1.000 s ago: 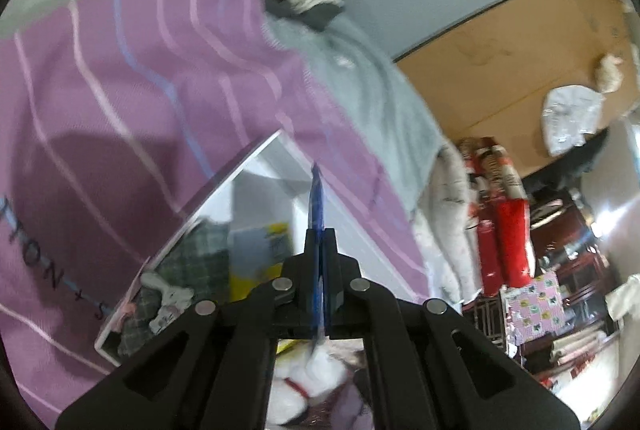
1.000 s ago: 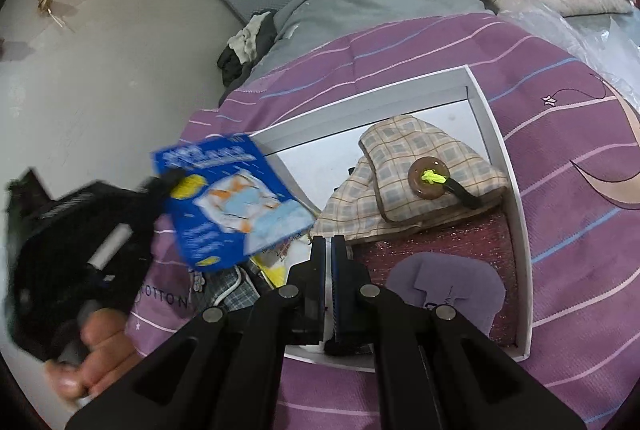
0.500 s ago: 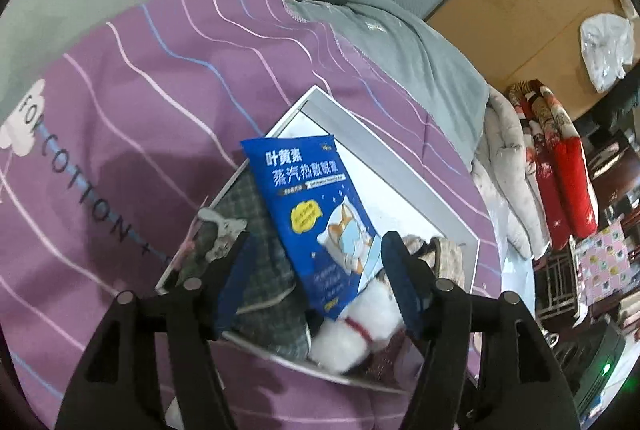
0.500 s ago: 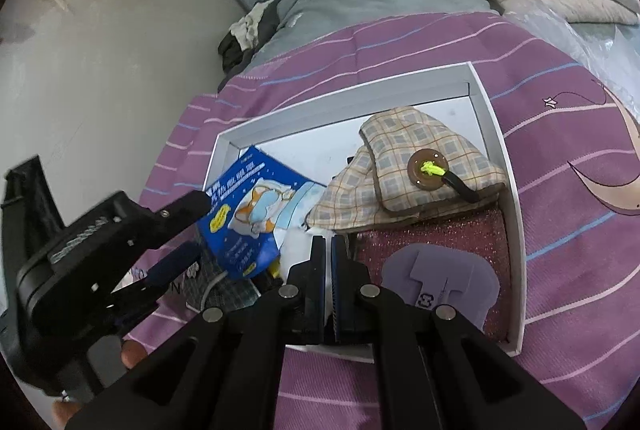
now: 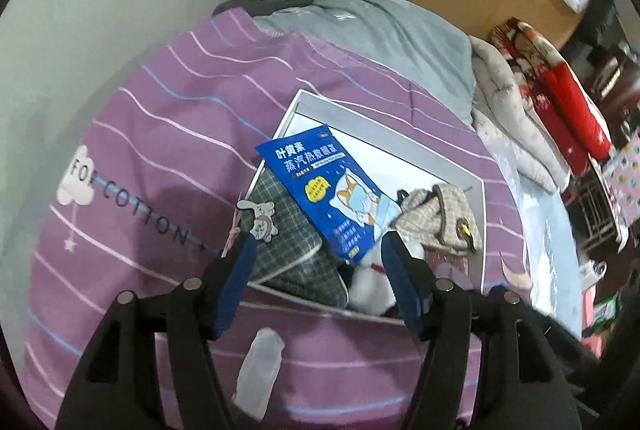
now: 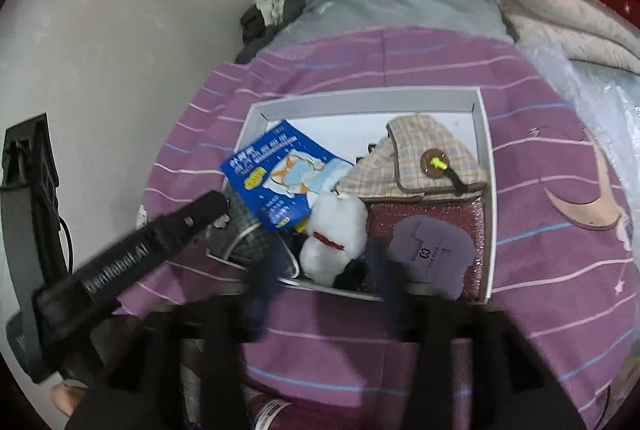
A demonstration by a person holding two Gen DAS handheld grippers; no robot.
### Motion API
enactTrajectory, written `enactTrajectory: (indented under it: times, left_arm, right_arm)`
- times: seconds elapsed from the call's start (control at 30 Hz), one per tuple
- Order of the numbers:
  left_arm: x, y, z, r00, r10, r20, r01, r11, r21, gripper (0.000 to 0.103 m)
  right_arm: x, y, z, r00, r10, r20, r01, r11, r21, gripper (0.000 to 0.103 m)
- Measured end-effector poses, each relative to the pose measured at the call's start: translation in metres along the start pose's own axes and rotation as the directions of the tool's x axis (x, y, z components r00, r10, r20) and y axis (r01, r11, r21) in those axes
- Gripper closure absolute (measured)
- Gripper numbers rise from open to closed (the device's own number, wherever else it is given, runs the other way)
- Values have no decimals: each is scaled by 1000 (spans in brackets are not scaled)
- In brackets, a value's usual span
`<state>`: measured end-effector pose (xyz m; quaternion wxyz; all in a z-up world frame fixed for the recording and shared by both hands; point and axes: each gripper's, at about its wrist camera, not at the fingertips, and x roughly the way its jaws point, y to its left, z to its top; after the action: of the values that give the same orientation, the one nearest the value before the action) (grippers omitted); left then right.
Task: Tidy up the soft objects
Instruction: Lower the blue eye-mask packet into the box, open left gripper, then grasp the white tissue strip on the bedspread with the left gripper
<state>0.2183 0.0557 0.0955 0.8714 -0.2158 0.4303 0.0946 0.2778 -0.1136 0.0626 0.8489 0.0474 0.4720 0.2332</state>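
Blue packet (image 5: 334, 200), flat and glossy, printed with white Chinese characters, a yellow speech bubble and a cartoon dog; lying tilted in the white box (image 5: 478, 230) toward its left edge, propped over a dark plaid pouch (image 5: 288, 250) and overlapping the box rim at the far-left corner. Free of both grippers.

Left gripper (image 5: 316, 254) hovering just off the near-left edge of the box, blue-padded fingers (image 5: 236, 278) spread wide apart, nothing between them, angled toward the packet. Right gripper (image 6: 324, 270) at the near edge of the box, blurred, fingers likewise apart and empty, straddling the white plush toy (image 6: 336, 230).

Box sitting on the purple striped bedspread (image 6: 540, 78). Inside: packet and plaid pouch along the left side, plush toy with red collar at the near middle, beige checked pouch (image 6: 416, 162) with a brown button against the far-right corner, glittery maroon item (image 6: 424, 210) with a lilac card (image 6: 434, 250) on it at the near-right corner.
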Motion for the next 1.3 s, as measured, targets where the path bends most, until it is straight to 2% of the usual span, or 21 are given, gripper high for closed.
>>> enactTrajectory:
  times: [0.07,0.17,0.27,0.33,0.4,0.5,0.57,0.77,1.07,1.3]
  left_arm:
    - [-7,-3,-2,1000,27,-3,-27,999,29,37]
    - [-19,-12,-3,996,94,-8,-93,990,108,37]
    - [-32,-23,-7,982,189,-9,-183,965,189,37]
    - [-38,-27,-10,976,216,-12,-208,954,216,37]
    - [-45,-32,-12,979,202,-19,-193,954,229,37]
    - [-54,-33,-13,992,118,-54,-104,971,214,37]
    - [-59,-34,-14,993,99,-60,-84,975,206,37]
    - [-61,-33,-15,989,141,-43,-130,972,196,37]
    - [-72,-23,-14,993,110,-34,-103,980,170,37]
    - [-74,-16,-16,992,126,-28,-119,979,168,37]
  right_arm:
    - [-10,4,-1,1000,-10,10,10,1000,-10,34]
    - [-16,-1,0,1000,-10,-29,11,999,37,32]
    - [-18,-9,0,997,-27,-67,33,996,84,32]
    - [-20,-12,-2,995,-53,-84,60,995,83,32]
    - [-23,-13,-3,993,-75,-93,81,994,69,32]
    - [-26,-12,-6,991,-90,-102,95,994,50,32]
    - [-28,-10,-7,990,-90,-105,95,994,46,32]
    - [-26,-14,-7,990,-61,-124,70,995,72,32]
    - [-28,-17,-8,990,-66,-127,78,993,94,32]
    - [-33,-11,-9,992,-59,-115,67,995,70,32]
